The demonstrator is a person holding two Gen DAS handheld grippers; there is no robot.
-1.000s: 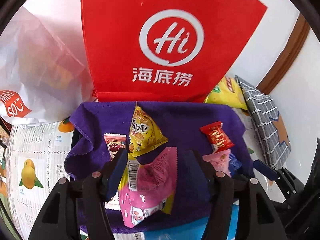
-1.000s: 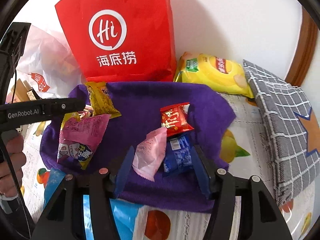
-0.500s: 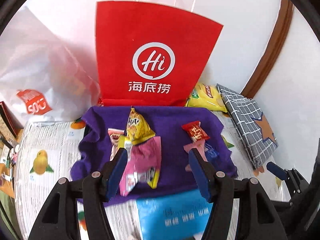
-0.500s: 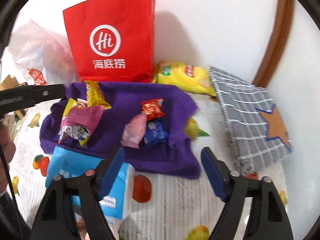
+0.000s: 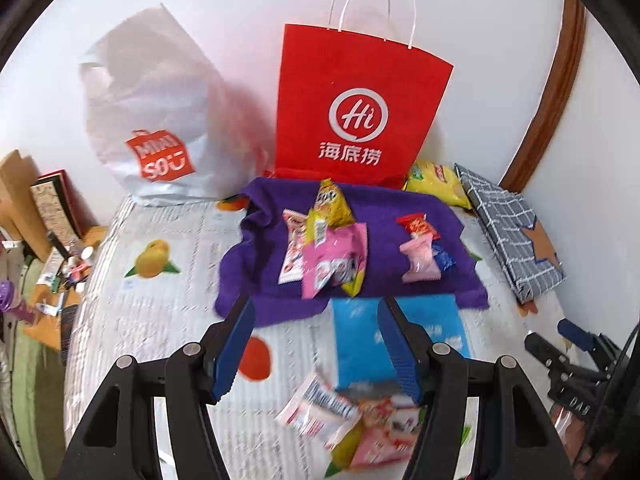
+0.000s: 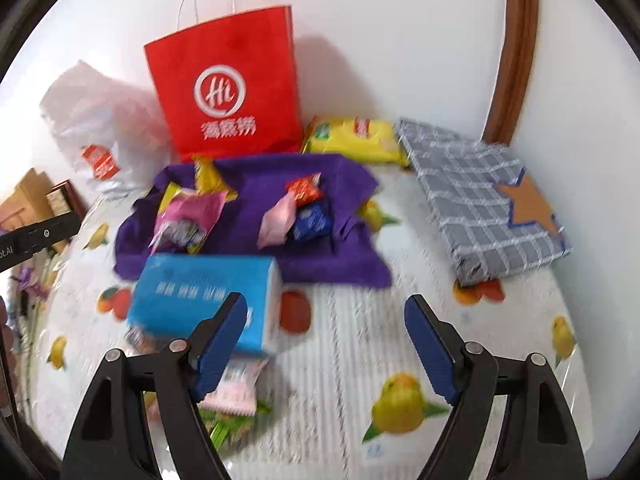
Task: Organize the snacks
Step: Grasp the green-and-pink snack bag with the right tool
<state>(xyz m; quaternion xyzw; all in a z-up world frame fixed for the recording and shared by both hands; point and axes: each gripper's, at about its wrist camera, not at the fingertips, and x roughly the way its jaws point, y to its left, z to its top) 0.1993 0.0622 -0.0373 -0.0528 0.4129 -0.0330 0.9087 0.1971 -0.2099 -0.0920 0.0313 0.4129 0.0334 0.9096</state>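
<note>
Both tools, left [image 5: 316,344] and right [image 6: 326,344], hang empty with jaws apart over the worktop [image 6: 360,360]; loose snacks [image 5: 352,420] lie near, just below the left tool, its nearer reach.

The red bag [image 5: 360,120] carries a white "Hi" in a ring above 海底捞; the white bag [image 5: 160,120] shows "MINI SOU".

Beyond tongs: 7 snack packets [image 5: 334,262] on 1 purple cloth [image 5: 256,276], 2 bags [image 5: 360,104], 1 yellow chip bag [image 5: 438,184], 1 blue tissue pack [image 6: 200,300].
</note>
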